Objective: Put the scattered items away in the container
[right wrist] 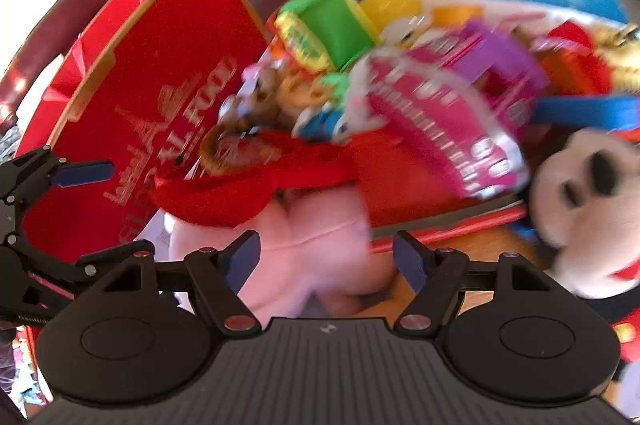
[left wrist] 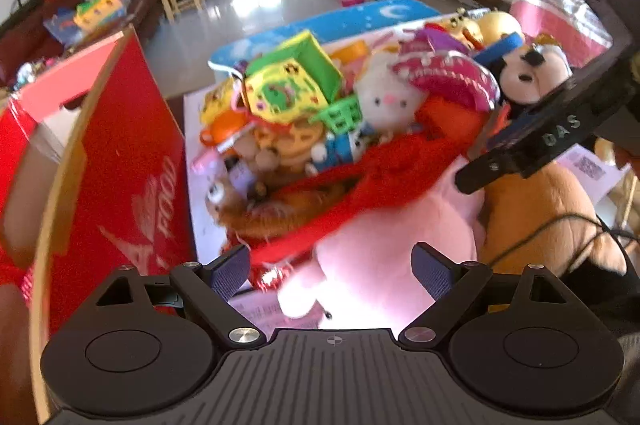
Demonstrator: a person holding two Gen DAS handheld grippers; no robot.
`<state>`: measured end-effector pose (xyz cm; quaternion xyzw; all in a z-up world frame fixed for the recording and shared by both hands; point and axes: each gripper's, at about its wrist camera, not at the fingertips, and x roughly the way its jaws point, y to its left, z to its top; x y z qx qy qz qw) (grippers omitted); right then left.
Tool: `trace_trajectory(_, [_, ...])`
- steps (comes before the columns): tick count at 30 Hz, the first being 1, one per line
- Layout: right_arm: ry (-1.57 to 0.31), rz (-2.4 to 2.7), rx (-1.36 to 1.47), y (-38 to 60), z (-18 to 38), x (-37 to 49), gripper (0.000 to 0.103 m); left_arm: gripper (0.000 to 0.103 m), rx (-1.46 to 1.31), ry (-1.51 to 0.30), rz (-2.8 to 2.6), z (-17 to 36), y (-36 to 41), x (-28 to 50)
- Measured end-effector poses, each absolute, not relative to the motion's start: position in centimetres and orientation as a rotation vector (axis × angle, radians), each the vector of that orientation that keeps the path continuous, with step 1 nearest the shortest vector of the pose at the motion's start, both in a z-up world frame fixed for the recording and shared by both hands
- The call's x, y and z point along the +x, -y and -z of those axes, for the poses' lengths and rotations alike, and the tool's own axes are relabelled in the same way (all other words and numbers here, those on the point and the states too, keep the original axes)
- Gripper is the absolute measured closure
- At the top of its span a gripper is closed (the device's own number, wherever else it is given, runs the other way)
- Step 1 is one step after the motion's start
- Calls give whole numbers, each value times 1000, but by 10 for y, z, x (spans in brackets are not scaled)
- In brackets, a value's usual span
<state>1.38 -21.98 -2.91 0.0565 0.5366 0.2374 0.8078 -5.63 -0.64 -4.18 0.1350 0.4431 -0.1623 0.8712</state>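
Left wrist view: the left gripper (left wrist: 334, 271) hangs with its jaws spread wide and nothing between the pads, over the pink plush (left wrist: 384, 245) at 6 o'clock of the toy heap.
Right wrist view: the right gripper (right wrist: 326, 263) has its jaws parted too, straddling the same pink plush (right wrist: 304, 257); the frame is blurred, so whether the pads touch the fabric cannot be told.
Container: the red carton (left wrist: 132, 161) stands at 9 o'clock of the heap, just beside it, with its flap raised; its inside is mostly hidden.
Target item: the pink plush lies nearest both grippers, with a red cloth (left wrist: 384, 165) draped across its upper part.
Neighbours: a brown plush (left wrist: 536, 209) at 3 o'clock of the pink one; a mouse plush (left wrist: 532, 73) at 1 o'clock; a white plush (left wrist: 386, 101) and a green block (left wrist: 308, 61) towards 12 o'clock.
Handling, judged: soft, light, bulky and easily squashed; not fragile; the fuzzy fabric should give good grip.
Where to take hold, judged: pinch a thick fold of the body clear of the red cloth, one gripper on each flank.
Risk, judged: the cloth or small toys at 11 o'clock may drag along.
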Motion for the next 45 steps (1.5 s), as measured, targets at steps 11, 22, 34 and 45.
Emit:
trace_trajectory(11, [-1185, -604, 113, 161, 35, 27, 31, 9, 210, -986, 391, 75, 2, -51])
trace_trajectory(22, [-1185, -602, 116, 141, 31, 42, 22, 1, 177, -1026, 442, 97, 27, -38])
trace_trajectory(34, [-1284, -450, 233, 189, 60, 26, 6, 3, 166, -1010, 450, 96, 20, -39])
trace_trajectory(45, [-1372, -508, 349, 175, 77, 25, 4, 0, 208, -1008, 456, 103, 32, -37])
